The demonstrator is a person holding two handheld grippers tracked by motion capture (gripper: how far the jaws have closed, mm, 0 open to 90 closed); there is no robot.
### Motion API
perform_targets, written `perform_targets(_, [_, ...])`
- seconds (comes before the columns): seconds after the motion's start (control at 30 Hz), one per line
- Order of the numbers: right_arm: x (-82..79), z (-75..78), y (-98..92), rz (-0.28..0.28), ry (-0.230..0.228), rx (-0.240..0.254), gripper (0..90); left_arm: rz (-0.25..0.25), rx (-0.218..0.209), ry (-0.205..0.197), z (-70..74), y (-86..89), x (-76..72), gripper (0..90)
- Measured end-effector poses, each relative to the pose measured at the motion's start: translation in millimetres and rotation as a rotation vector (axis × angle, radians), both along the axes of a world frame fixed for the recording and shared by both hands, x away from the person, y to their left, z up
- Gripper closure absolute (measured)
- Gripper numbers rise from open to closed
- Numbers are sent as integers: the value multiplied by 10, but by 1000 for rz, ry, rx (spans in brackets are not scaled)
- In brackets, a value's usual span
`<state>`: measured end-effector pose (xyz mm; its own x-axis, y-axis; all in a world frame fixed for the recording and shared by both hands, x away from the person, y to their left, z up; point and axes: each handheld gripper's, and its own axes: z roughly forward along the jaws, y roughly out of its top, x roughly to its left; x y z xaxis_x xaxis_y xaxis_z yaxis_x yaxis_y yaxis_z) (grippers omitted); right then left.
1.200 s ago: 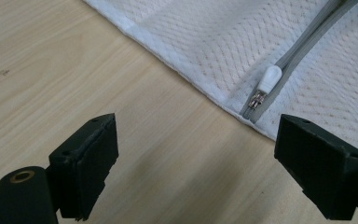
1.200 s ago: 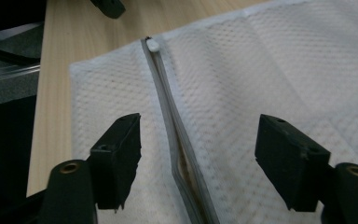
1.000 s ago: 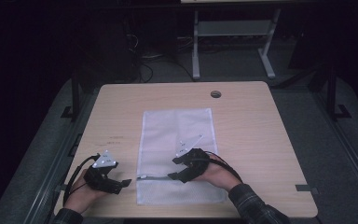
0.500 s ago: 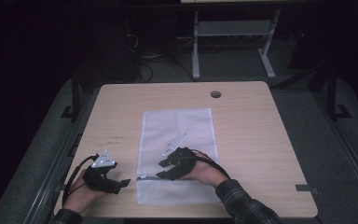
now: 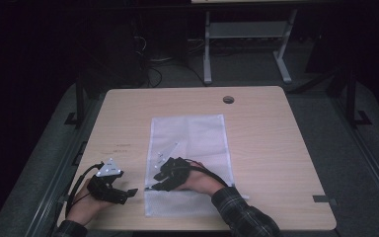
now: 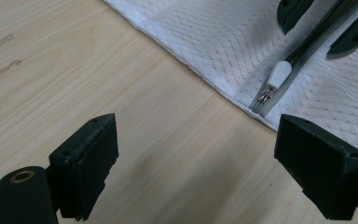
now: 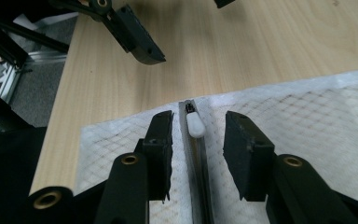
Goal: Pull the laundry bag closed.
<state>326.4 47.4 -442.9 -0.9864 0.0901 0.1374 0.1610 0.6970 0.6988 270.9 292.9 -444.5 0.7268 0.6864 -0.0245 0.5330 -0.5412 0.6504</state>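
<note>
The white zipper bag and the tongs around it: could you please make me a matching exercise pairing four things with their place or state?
Things:
1. Zipper pull
2. Left tongs
3. White mesh bag
4. Round hole

Places or states:
A. Over bare wood beside the bag, jaws wide apart
B. Near the table's far edge
C. Between the right tongs' jaws, which have just been closing, not yet pinched
D. Lying flat mid-table

Pairs: 1-C, 2-A, 3-D, 4-B

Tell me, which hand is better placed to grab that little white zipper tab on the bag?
The right gripper, probably: its jaws, just closing, straddle the zipper tab without touching. The left gripper sits open over bare table, beside the bag.
</note>
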Motion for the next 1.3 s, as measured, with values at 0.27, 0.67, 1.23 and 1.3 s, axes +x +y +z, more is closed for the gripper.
perform_targets(0.27, [4,-107,144,24,-12,-37,645,-2,0,3,-4,12,3,129])
perform_targets(0.67, [-2,-154,203,44,-13,-58,805,-2,-4,7,-3,9,10,129])
perform_targets(1.23, [39,63,85,0,-51,6,811,-44,-161,96,43,-116,24,207])
perform_targets(1.3, [37,68,85,-2,-51,8,811,-48,-170,108,42,-136,26,243])
